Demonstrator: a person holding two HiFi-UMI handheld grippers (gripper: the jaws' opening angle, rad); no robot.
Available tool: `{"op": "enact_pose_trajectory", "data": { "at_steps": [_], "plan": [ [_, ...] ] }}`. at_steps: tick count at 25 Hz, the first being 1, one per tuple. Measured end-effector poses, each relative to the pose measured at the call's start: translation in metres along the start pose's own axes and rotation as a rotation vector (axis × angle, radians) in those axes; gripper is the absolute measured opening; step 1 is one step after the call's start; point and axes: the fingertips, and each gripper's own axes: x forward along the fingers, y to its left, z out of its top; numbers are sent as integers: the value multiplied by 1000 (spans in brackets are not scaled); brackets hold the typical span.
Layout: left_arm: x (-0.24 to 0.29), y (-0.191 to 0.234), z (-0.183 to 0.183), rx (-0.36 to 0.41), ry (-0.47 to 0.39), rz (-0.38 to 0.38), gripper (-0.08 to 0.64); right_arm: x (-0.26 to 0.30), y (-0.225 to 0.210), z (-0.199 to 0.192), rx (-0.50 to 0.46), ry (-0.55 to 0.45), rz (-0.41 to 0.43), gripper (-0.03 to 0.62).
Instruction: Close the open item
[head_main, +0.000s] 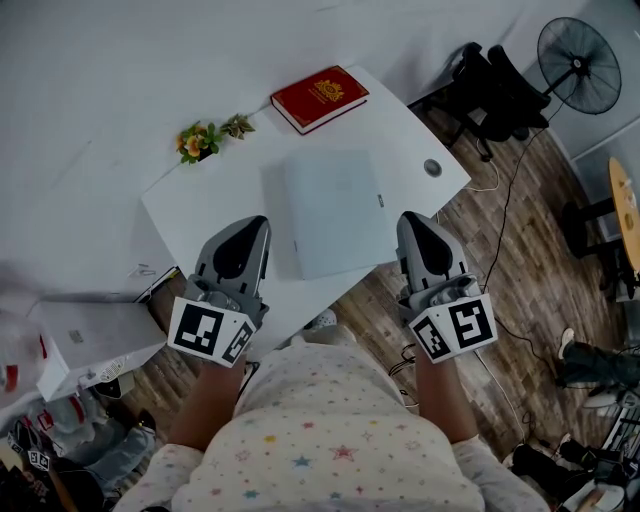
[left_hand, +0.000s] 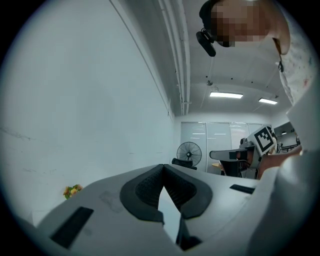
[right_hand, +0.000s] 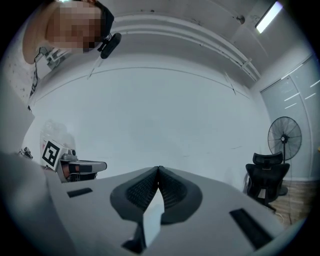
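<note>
Left hand-held gripper (head_main: 258, 228) and right hand-held gripper (head_main: 412, 222), both pressed together and empty, flank the laptop (head_main: 330, 205). We judge it equally near each, lying flat, slightly farther off.

White table (head_main: 200, 205), one round grey grommet (head_main: 432, 167) near its right corner. Red hardcover book (head_main: 319, 97) with gold emblem, lying flat at the far edge. Small yellow-flowered plant (head_main: 200, 140) left of the book. Black office chair (head_main: 495, 85) and black pedestal fan (head_main: 573, 52) beyond the table. Wood-plank floor (head_main: 520, 250) with a trailing cable (head_main: 505, 215). White box (head_main: 85, 340), lower left.
</note>
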Motion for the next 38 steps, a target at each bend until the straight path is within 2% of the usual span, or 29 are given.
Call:
{"op": "enact_pose_trajectory", "data": {
  "at_steps": [16,38],
  "plan": [
    [3,-3,-1,23,-21,-8,14,7,4,-6,-26,13,4,2],
    [7,-2,-5,23,-21,-9,14,7,-4,-13,-4,14,-15,0]
  ]
}}
